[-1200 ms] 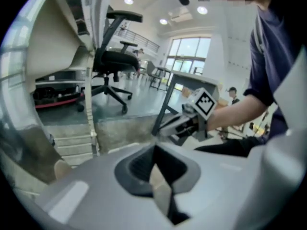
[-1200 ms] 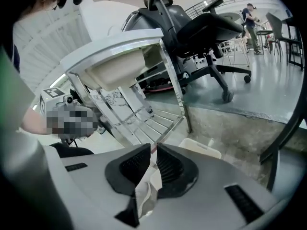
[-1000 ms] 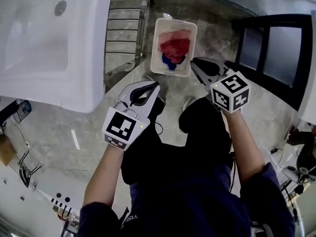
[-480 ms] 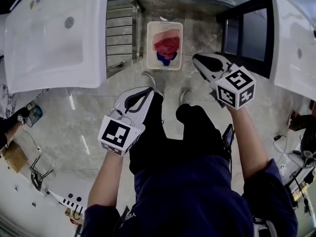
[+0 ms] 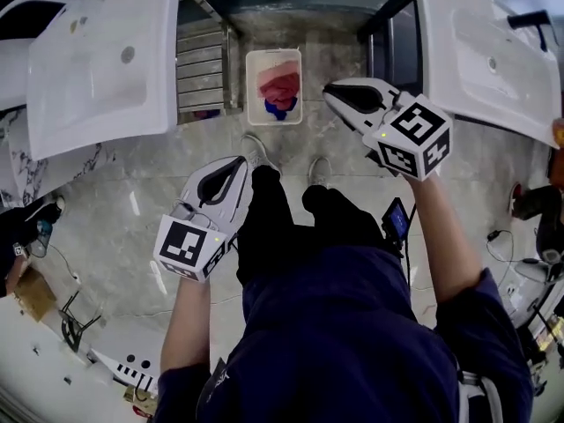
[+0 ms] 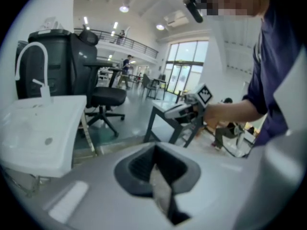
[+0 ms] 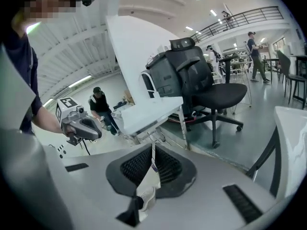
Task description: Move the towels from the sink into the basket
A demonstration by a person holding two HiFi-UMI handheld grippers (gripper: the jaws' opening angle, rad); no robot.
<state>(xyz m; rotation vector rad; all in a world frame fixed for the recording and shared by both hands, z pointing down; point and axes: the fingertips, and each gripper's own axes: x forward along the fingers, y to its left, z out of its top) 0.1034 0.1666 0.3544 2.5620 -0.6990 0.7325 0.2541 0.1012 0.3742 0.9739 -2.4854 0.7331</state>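
Observation:
The white basket (image 5: 255,91) stands on the floor between two white sinks, with a red towel (image 5: 280,81) and a blue towel (image 5: 282,109) inside it. My left gripper (image 5: 242,160) is held high over the floor near my shoe, its jaws shut and empty. My right gripper (image 5: 329,92) hovers just right of the basket, jaws together with nothing between them. In the left gripper view the shut jaws (image 6: 155,148) point past the left sink (image 6: 38,128) toward the right gripper (image 6: 184,110). The right gripper view shows its closed jaws (image 7: 153,148) and the left gripper (image 7: 79,123).
The left sink (image 5: 97,60) and the right sink (image 5: 493,51) both show bare basins. A metal rack (image 5: 204,69) stands beside the basket. My shoes (image 5: 257,148) are on the marble floor. Black office chairs (image 7: 201,87) and people stand further off.
Both grippers have risen and the view has pulled back from the floor. The basket looks smaller and the right sink has come fully into view. Both jaws stay empty.

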